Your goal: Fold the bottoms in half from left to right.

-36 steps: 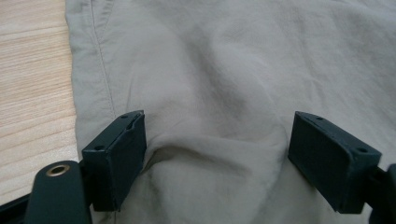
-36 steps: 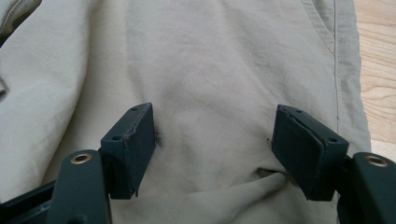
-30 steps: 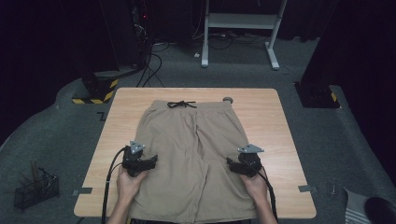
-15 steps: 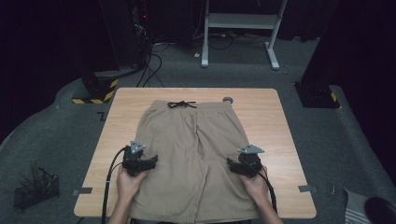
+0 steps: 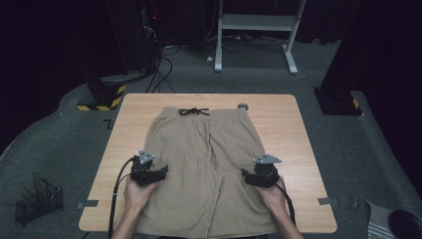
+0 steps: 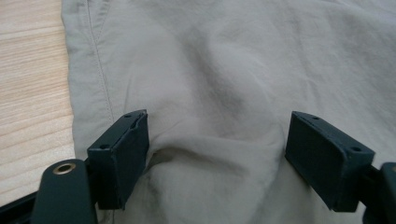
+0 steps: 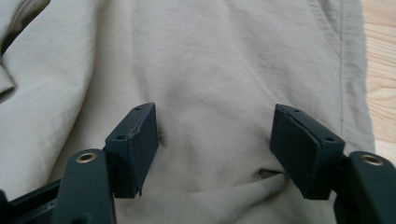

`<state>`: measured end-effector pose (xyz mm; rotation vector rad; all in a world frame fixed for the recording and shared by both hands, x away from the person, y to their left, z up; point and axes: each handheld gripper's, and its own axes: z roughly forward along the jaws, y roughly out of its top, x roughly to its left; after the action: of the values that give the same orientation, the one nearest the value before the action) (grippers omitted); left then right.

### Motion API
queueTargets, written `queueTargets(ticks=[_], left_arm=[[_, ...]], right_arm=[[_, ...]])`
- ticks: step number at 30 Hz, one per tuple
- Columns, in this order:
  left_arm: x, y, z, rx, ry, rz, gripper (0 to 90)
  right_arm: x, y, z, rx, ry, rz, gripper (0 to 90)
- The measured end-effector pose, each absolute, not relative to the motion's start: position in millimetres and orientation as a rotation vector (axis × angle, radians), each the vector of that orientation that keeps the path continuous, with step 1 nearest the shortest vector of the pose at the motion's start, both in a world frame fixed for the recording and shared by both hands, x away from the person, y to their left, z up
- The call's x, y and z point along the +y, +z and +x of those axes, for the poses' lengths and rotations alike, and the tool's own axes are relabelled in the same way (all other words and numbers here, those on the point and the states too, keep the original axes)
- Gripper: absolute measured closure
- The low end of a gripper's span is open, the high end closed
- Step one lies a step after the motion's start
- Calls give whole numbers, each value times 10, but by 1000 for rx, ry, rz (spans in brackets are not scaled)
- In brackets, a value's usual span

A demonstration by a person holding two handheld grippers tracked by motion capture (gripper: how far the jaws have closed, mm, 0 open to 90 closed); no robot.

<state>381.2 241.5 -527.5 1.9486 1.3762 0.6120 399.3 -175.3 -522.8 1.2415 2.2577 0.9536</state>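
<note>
Beige shorts point(image 5: 206, 154) lie flat on the wooden table point(image 5: 293, 124), waistband and black drawstring point(image 5: 193, 111) at the far side. My left gripper point(image 5: 160, 173) rests on the left leg of the shorts point(image 6: 219, 70), jaws wide apart and pressing down on the cloth, which puckers between them. My right gripper point(image 5: 246, 175) sits on the right leg point(image 7: 210, 60), also open, its jaws against the fabric with a small fold rising near the right one. In their own views the left gripper point(image 6: 215, 151) and right gripper point(image 7: 214, 147) each straddle cloth without closing on it.
A small round grey object point(image 5: 242, 105) sits on the table by the waistband's right end. A black wire basket point(image 5: 37, 201) stands on the floor at lower left. A white desk frame point(image 5: 259, 30) and cables lie beyond the table.
Both grippers stay at almost the same spots on the shorts' legs; no clear movement of hands or cloth.
</note>
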Motion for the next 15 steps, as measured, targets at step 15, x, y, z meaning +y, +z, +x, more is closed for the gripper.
queueTargets(ticks=[15], left_arm=[[2208, -5018, 3997, 1287, 577, 1925, 255]], right_arm=[[-1689, -4991, 4292, 2244, 1101, 1176, 464]])
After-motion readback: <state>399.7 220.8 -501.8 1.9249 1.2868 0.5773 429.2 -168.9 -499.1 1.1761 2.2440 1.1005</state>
